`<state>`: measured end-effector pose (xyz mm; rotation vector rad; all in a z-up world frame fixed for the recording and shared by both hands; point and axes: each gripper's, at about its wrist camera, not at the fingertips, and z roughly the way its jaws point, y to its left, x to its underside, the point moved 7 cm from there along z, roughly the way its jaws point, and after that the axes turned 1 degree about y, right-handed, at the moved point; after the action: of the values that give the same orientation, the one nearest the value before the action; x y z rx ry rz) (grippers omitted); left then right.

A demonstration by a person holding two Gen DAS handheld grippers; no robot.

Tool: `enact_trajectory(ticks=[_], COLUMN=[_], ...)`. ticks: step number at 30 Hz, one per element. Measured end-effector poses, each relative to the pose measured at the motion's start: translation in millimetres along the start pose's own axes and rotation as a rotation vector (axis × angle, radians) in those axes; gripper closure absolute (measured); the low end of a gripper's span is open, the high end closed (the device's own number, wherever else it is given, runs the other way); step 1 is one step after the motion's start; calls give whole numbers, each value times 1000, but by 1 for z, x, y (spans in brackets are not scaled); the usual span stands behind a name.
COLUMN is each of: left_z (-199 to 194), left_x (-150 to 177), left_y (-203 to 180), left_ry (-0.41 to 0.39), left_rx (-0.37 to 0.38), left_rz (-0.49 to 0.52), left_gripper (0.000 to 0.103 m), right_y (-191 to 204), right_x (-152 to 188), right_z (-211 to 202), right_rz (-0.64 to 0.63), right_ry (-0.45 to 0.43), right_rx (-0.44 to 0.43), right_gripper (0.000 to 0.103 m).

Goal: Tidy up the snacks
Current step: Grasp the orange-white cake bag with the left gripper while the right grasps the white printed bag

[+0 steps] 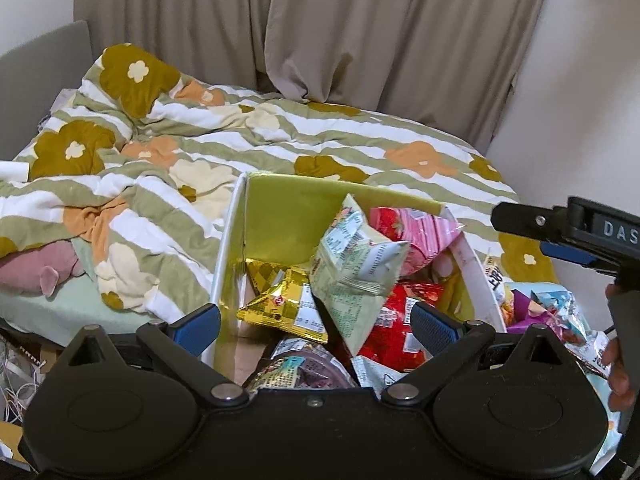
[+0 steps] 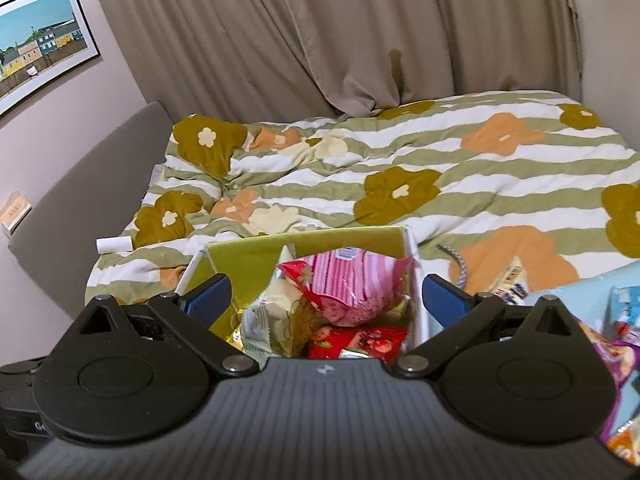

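Note:
A white box with a yellow-green lining (image 1: 280,208) stands on the bed, holding several snack packets. A pale green packet (image 1: 356,268) leans upright in it, with a pink striped packet (image 1: 416,236) behind, a gold packet (image 1: 284,308) to the left and a red one (image 1: 396,332) below. My left gripper (image 1: 316,324) is open over the box's near side, empty. My right gripper (image 2: 326,302) is open above the same box (image 2: 248,260), empty, with the pink packet (image 2: 348,284) between its fingers' line of sight. The right gripper also shows in the left wrist view (image 1: 560,232).
Loose snack packets (image 1: 556,312) lie on the bed to the right of the box, also in the right wrist view (image 2: 616,352). A flowered striped duvet (image 2: 440,184) covers the bed. A beige curtain (image 2: 360,40) hangs behind. A grey headboard (image 2: 80,200) is at left.

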<state>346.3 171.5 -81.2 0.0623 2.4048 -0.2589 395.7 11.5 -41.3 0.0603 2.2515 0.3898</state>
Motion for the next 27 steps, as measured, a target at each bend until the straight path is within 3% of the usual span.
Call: enact_trajectory(ticks=[7, 13, 22, 27], left_z=[-16, -32, -18, 1], left_x=[9, 27, 62, 79], left_y=[-33, -88, -194, -244], left_ry=[-20, -29, 20, 49], left_rx=[4, 35, 91, 94], left_rz=[51, 71, 44, 11], left_gripper=[0, 0, 0, 0], right_y=[-23, -67, -179, -249], right_x=[9, 15, 25, 34], right_z=[-37, -80, -147, -165], right_rz=[11, 14, -69, -80], right_ry=[-21, -46, -49, -20], right_rx=[33, 49, 102, 139], right_gripper=[0, 0, 0, 0])
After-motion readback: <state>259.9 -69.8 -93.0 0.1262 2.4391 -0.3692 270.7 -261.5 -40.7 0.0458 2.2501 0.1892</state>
